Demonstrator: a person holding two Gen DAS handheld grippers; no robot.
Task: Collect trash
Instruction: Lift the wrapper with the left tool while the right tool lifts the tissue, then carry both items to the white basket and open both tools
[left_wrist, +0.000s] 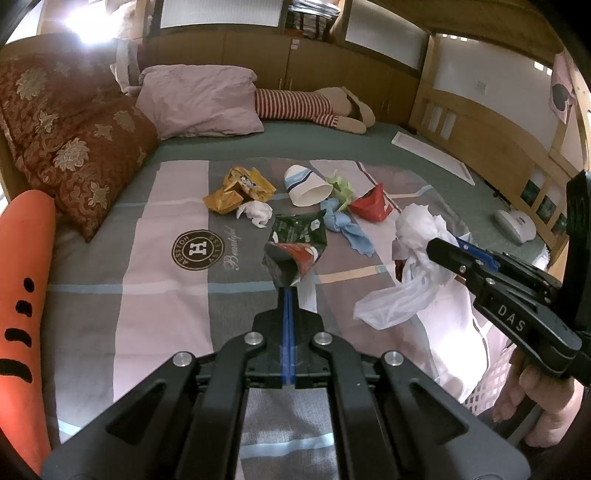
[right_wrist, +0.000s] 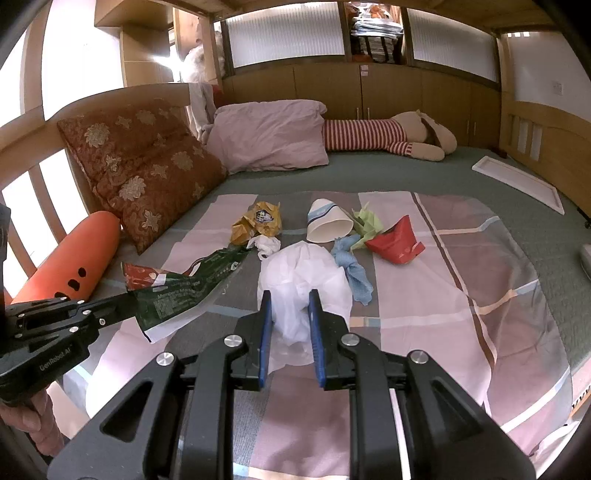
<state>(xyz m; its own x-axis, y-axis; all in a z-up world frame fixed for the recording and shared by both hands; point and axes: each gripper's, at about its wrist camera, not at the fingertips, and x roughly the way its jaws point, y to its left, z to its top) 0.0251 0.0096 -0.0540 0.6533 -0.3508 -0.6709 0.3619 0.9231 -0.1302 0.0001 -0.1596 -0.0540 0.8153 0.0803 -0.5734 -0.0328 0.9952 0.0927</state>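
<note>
Collection is under way with both tools loaded. The left hand-held gripper (left_wrist: 289, 291) is clamped fully on the corner of a green snack wrapper (left_wrist: 295, 243), lifted clear of the bed (left_wrist: 110, 295). The right hand-held gripper (right_wrist: 290, 314) pinches a white plastic bag (right_wrist: 303, 273) between its blue pads, jaws narrowly apart around the bunched film.

Ahead of both grippers, on the bedspread, remain a paper cup (right_wrist: 327, 221), yellow wrapper (right_wrist: 258, 221), crumpled tissue (right_wrist: 267, 245), blue cloth scrap (right_wrist: 352, 266), green paper (right_wrist: 367, 223) and red packet (right_wrist: 397, 240).

Judgement: the next move likely calls for feeding the wrapper into the bag, whose mouth is not visibly open.
</note>
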